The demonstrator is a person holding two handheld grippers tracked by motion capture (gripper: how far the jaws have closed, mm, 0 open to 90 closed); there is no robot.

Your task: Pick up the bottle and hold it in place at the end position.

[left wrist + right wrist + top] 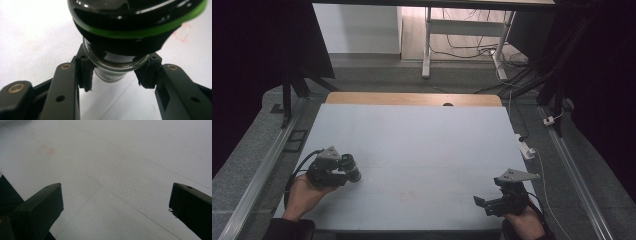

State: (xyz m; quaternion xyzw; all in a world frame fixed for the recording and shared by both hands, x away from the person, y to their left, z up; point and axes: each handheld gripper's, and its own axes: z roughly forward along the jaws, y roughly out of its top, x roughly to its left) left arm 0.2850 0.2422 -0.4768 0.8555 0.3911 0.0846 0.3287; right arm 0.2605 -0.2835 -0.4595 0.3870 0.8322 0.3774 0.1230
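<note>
- one glass jar (351,168) with a black, green-ringed lid (140,22)
- two grippers: left gripper (343,172), right gripper (480,202)
- two hands, one on each gripper: left hand (304,192), right hand (524,222)
- one pale worktop (422,145)
- one faint red mark (45,150) on the worktop

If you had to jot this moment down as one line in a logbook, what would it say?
left claw: shut on glass jar, dark lid with green ring | right claw: open, empty, over table
</note>
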